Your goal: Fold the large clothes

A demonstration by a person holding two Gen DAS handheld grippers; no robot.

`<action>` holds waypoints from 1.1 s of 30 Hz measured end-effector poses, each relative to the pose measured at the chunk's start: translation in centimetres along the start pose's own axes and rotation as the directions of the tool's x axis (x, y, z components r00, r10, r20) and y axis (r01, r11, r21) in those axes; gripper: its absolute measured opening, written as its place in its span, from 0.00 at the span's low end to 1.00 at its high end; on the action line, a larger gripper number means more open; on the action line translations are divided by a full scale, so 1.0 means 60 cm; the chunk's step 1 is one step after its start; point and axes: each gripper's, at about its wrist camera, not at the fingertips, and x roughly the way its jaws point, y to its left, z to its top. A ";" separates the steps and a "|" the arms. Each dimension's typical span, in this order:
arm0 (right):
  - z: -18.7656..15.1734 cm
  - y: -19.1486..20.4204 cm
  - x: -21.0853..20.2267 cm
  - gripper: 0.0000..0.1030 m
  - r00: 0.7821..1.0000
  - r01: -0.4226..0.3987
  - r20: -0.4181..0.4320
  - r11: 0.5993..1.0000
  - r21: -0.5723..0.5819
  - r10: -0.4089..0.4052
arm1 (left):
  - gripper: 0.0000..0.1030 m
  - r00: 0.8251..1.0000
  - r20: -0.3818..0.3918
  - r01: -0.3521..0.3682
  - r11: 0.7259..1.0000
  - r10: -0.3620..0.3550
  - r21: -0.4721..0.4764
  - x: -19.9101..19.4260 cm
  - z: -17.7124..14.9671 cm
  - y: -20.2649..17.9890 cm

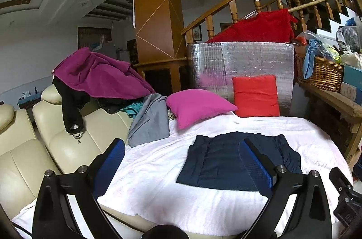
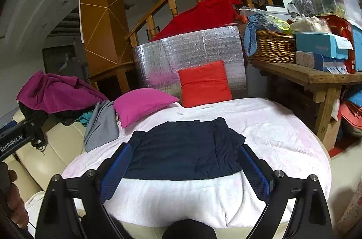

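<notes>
A navy garment lies folded into a flat rectangle on the white blanket that covers the sofa seat, roughly in the middle of the blanket and a little toward its near edge. The left gripper hangs above the blanket's near left part with its blue-padded fingers spread wide and empty; the garment sits just under and beyond its right finger. The right gripper hovers over the garment's near edge, its fingers likewise wide apart and holding nothing. At the blanket's far edge a magenta pillow leans beside a red cushion. At the far left corner a grey cloth drapes over the cream sofa, with a purple fleece heaped on the backrest.
</notes>
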 end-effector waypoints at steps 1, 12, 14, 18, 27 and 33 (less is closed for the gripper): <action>-0.001 0.000 0.002 0.93 1.000 0.000 -0.003 1.000 -0.002 0.000 | 0.98 1.000 -0.001 0.001 1.000 -0.001 0.000 0.001 -0.001 0.000; -0.006 -0.001 0.007 0.93 1.000 0.001 -0.010 1.000 0.006 -0.001 | 0.98 1.000 -0.003 0.000 1.000 0.000 0.003 0.003 -0.004 -0.001; -0.006 -0.001 0.007 0.93 1.000 0.001 -0.009 1.000 0.004 -0.001 | 0.98 1.000 0.000 0.000 1.000 0.000 0.005 0.002 -0.005 0.000; -0.006 0.000 0.007 0.93 1.000 0.002 -0.008 1.000 0.001 -0.002 | 0.98 1.000 0.001 0.001 1.000 -0.001 0.005 0.002 -0.006 0.001; -0.006 -0.001 0.007 0.93 1.000 0.002 -0.008 1.000 0.001 -0.002 | 0.98 1.000 -0.002 0.006 1.000 -0.006 0.008 0.002 -0.007 0.002; -0.006 -0.001 0.007 0.93 1.000 0.002 -0.005 1.000 0.001 -0.002 | 0.98 1.000 -0.007 0.004 1.000 -0.004 0.003 0.005 -0.009 0.004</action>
